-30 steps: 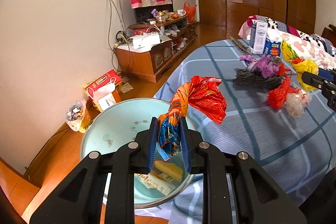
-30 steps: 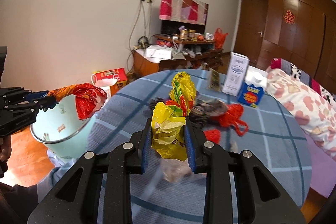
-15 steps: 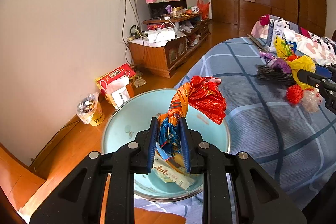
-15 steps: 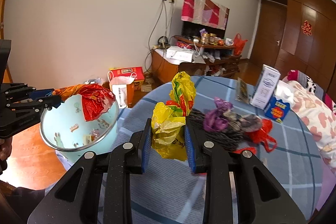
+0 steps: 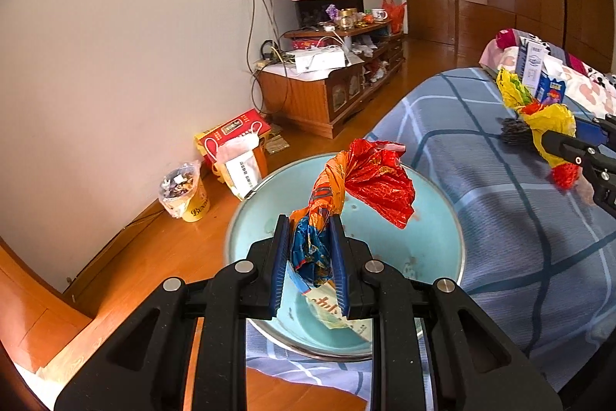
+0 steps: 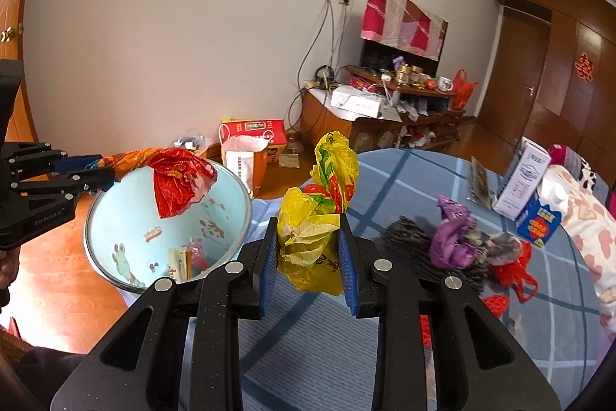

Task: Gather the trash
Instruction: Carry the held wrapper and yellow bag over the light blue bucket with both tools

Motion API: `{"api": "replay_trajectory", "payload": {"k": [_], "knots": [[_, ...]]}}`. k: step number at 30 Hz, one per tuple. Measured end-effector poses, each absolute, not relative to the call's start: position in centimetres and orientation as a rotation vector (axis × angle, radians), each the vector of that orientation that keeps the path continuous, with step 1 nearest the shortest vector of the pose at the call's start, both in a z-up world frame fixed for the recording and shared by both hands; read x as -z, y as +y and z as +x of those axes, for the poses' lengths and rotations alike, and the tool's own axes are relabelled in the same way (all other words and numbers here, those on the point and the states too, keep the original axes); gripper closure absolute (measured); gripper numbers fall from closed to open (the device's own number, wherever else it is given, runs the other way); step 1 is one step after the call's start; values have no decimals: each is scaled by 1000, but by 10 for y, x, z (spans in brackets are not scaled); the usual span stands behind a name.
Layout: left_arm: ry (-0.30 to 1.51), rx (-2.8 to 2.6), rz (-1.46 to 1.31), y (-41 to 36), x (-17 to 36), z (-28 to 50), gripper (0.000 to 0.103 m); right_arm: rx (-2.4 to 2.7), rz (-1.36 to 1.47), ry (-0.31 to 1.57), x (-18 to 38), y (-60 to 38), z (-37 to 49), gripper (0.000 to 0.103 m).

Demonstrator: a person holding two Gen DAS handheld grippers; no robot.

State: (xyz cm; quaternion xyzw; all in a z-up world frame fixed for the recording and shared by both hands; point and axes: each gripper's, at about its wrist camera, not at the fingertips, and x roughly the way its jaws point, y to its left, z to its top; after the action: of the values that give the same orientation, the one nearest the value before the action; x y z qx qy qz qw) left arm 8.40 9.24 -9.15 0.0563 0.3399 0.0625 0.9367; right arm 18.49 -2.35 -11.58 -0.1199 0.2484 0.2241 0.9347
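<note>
the left gripper (image 5: pixel 310 259) pinches a light, crinkly red-orange snack wrapper (image 5: pixel 362 185) above the pale blue bin (image 5: pixel 442 210) at the bed's edge, while the right gripper (image 6: pixel 310 266) pinches a soft yellow plastic bag (image 6: pixel 315 218) by its bunched middle.

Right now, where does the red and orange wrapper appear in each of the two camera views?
Left wrist view: the red and orange wrapper is in the centre, clamped in the left gripper, over the light blue bin.
Right wrist view: the wrapper is at the left, over the bin's rim, held by the left gripper.
Shared landmark: the red box on the floor by the wall.
</note>
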Motion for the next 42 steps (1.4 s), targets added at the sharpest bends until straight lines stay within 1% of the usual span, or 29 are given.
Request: {"api": "replay_trajectory", "payload": {"k": [22,42], "knots": [[695,-198,108,117,92,73,82,-555,-311,520,125,24,187,74],[700,-222,96,124,94,77,82,-587,-335,528,129,39,190,74]]}}
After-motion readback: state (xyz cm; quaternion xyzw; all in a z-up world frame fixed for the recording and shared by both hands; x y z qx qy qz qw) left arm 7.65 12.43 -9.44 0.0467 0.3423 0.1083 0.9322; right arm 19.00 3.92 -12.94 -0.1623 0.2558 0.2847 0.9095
